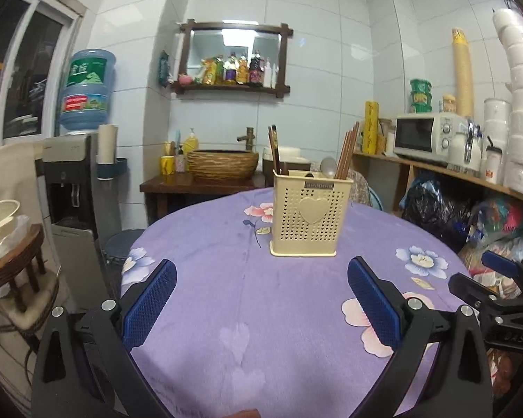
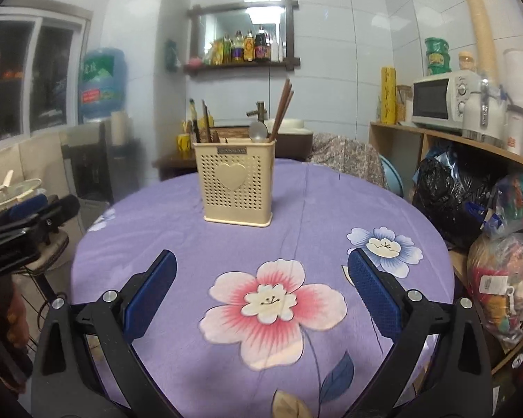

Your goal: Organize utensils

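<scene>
Cream perforated utensil holder (image 1: 309,216) with heart emblem, upright at far middle of purple floral tablecloth (image 1: 226,296). Brown chopsticks (image 1: 347,153) stand in it, tips leaning right; spoon (image 1: 328,166) bowl-up. Left gripper (image 1: 261,299) and right gripper (image 2: 261,292) both spread wide, empty.

small nameplate on cream utensil holder (image 1: 319,185) too blurred to read, water jug label (image 1: 84,73) illegible

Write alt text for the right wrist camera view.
A cream perforated utensil holder with chopsticks and a spoon stands on a round table with purple floral cloth. The open right gripper holds nothing; its blue fingers frame a pink flower print.
</scene>
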Demonstrator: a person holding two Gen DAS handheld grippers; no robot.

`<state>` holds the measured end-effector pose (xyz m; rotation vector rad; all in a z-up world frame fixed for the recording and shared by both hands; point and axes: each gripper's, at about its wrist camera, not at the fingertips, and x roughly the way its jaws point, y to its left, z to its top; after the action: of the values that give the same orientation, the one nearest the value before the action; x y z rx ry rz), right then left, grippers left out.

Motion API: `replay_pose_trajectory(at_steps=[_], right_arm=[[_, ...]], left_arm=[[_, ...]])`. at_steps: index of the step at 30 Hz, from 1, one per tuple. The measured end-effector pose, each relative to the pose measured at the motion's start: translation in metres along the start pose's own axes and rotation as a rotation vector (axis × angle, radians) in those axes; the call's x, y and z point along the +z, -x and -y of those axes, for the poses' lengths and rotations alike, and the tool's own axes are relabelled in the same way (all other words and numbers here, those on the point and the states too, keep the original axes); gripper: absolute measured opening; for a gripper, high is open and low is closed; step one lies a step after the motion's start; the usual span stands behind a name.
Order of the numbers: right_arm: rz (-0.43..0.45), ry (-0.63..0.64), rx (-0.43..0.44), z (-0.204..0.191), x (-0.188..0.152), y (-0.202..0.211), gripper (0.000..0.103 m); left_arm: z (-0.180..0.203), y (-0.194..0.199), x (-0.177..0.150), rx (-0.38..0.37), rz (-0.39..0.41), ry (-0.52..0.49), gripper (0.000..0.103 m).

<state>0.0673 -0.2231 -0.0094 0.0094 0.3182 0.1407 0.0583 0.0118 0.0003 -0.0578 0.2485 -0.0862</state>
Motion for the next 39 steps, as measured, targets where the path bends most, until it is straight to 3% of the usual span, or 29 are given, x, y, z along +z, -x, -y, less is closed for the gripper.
replay_pose_trajectory(at_steps=[4,10,39], right_arm=[[0.062,0.023,-0.055,-0.016,-0.008,0.039,0.097],[0.045,0.065,-0.043,-0.040,-0.015,0.056,0.097],[0.059,0.042,-0.038,-0.041,-0.013,0.065,0.097]], left_arm=[[0.000,0.031,-0.006,0.047,0.016,0.013,0.098],[0.003,0.061,-0.011,0.129,0.083,-0.007,0.098],[0.007,0.071,-0.017,0.092,0.084,0.005,0.098]])
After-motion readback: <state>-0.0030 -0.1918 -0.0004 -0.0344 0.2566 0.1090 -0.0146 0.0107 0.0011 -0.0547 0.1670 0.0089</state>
